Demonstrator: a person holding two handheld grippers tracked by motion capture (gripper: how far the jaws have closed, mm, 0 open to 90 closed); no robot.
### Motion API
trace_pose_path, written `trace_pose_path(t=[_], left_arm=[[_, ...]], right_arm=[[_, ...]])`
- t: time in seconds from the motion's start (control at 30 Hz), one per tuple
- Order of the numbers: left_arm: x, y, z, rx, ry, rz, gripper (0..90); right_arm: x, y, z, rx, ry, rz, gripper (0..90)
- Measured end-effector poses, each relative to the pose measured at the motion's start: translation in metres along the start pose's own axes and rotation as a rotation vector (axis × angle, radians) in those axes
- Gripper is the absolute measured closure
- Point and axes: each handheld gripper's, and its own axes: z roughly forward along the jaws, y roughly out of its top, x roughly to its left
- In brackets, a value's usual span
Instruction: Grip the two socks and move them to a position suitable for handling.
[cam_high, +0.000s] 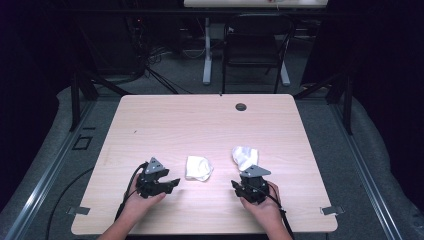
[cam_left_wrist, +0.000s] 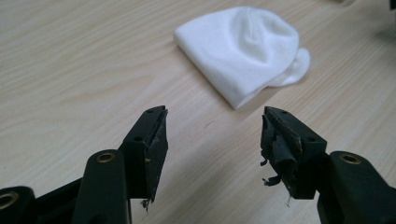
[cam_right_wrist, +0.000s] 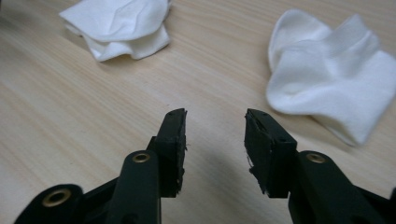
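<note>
Two white socks lie on the light wooden table (cam_high: 200, 120). A folded sock (cam_high: 199, 168) (cam_left_wrist: 243, 51) (cam_right_wrist: 119, 23) rests near the front middle, and a crumpled sock (cam_high: 244, 157) (cam_right_wrist: 331, 70) lies just to its right. My left gripper (cam_high: 173, 183) (cam_left_wrist: 215, 114) is open, held low over the table a short way left of the folded sock, pointing at it. My right gripper (cam_high: 235, 186) (cam_right_wrist: 215, 114) is open too, just in front of the crumpled sock, with bare wood between its jaws. Neither gripper touches a sock.
A dark cable hole (cam_high: 241, 106) sits near the table's far edge. Beyond the table stand a black chair (cam_high: 255, 45) and a white desk leg (cam_high: 207, 50). Bare wood stretches across the far half and the left side.
</note>
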Motion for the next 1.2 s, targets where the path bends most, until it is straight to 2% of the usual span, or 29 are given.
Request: trace_pose_path(t=[0.1,0.17,0.2,0.3,0.47,0.63,0.77,0.97,1.03,1.17,1.2], left_arm=[[0.000,0.001,0.002,0.010,-0.001,-0.011,40.9],[0.000,0.000,0.004,0.037,0.012,-0.032,41.0],[0.000,-0.001,0.005,0.066,0.010,-0.052,43.2],[-0.003,-0.002,0.007,0.074,0.004,-0.053,47.9],[-0.006,-0.001,0.007,0.053,0.011,-0.033,52.4],[-0.006,0.003,0.009,0.025,-0.005,-0.033,55.0],[-0.007,0.008,0.013,0.017,-0.003,-0.040,58.3],[-0.015,0.025,0.026,-0.003,-0.027,-0.032,62.5],[-0.018,0.031,0.031,-0.003,-0.023,-0.013,63.8],[-0.022,0.042,0.045,0.006,-0.008,-0.013,66.0],[-0.023,0.043,0.048,0.001,-0.017,-0.023,66.0]], right_arm=[[0.001,0.000,0.002,0.015,0.006,-0.027,60.6],[0.002,0.000,0.002,0.031,0.019,-0.032,61.2],[0.003,-0.001,0.002,0.032,0.029,-0.022,62.4],[0.004,0.000,0.002,0.027,0.039,-0.008,62.9],[0.004,0.001,-0.001,0.020,0.048,0.006,65.8],[0.001,0.002,-0.003,0.018,0.052,0.015,66.5],[-0.002,0.001,-0.003,0.005,0.042,0.041,67.8],[-0.003,0.002,-0.004,-0.003,0.037,0.046,69.6],[-0.004,0.002,-0.004,-0.002,0.039,0.047,70.1],[-0.005,0.002,-0.005,-0.004,0.037,0.055,70.2],[-0.006,0.002,-0.006,-0.006,0.041,0.057,70.2]])
